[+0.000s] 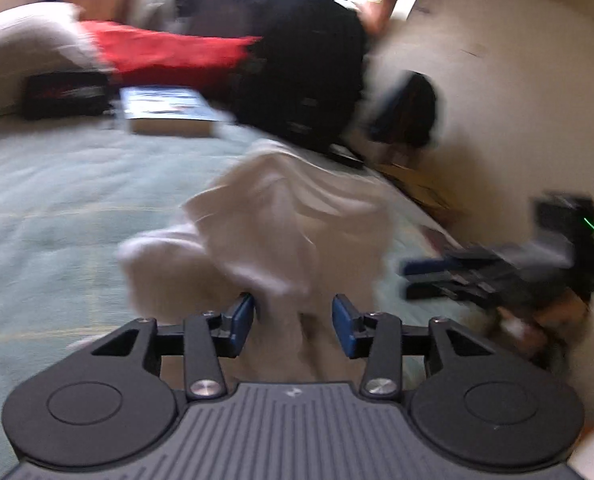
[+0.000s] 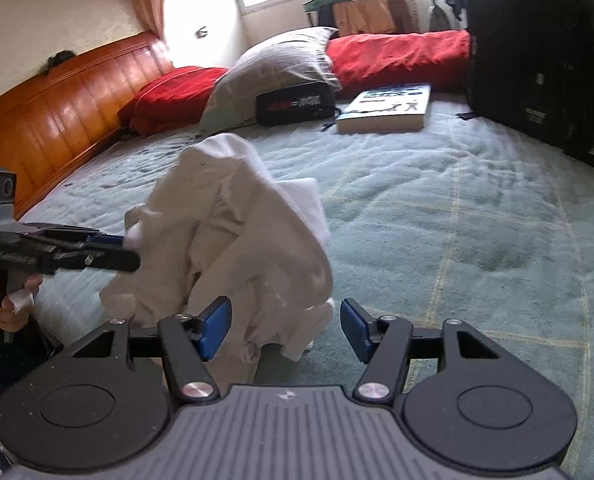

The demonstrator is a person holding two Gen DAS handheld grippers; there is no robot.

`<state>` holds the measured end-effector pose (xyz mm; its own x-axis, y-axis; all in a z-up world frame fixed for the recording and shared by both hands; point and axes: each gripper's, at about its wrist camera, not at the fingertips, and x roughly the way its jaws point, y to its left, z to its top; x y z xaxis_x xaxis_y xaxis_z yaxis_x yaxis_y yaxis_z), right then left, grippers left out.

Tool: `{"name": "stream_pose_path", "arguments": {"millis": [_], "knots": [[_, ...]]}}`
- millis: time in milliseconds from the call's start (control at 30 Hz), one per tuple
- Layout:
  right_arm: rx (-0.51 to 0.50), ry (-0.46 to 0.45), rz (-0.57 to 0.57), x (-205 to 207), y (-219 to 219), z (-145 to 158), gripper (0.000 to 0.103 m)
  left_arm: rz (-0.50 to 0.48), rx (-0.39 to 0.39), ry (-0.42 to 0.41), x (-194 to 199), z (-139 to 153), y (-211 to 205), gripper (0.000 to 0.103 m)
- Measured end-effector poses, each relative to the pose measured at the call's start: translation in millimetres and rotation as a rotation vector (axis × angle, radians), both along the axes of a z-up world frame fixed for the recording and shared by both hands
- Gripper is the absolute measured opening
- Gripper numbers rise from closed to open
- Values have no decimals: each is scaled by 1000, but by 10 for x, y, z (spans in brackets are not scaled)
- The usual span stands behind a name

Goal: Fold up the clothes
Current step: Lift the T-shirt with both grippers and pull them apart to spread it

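Observation:
A crumpled white garment [image 1: 281,220] lies bunched in a tall heap on the pale green bedspread [image 1: 57,208]. My left gripper [image 1: 293,322] is open, and a fold of the garment runs between its blue pads without being pinched. The right wrist view shows that gripper [image 2: 131,250] side-on at the heap's left edge, held by a hand. My right gripper [image 2: 285,330] is also open at the near side of the garment [image 2: 237,232], with cloth resting near its left pad. From the left wrist view it [image 1: 407,280] appears blurred to the right of the heap.
At the head of the bed lie a book [image 2: 385,108], a black pouch [image 2: 295,104], a grey pillow [image 2: 273,68] and red pillows [image 2: 397,56]. A black backpack [image 2: 537,52] stands at the right. A wooden headboard [image 2: 57,100] runs along the left.

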<state>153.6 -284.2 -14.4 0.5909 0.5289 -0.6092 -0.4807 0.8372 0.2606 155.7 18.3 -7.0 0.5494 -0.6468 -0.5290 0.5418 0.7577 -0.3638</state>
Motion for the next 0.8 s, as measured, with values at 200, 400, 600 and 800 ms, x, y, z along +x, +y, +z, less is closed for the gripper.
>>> {"name": "stream_pose_path", "arguments": {"millis": [200,400,600,800], "knots": [[-3,7,-4,96,53,-79,66,134,-39,90,251,-160,116,45],[-9,10,-4,105,56,-113,66,66,-114,41,223,-139,6,32],[-40,-16,4,89,73,-85,67,189,-37,17,243,-148,277,8],[-94,-109,30,68,198,63,70,285,7,19,172,-137,671,7]]}}
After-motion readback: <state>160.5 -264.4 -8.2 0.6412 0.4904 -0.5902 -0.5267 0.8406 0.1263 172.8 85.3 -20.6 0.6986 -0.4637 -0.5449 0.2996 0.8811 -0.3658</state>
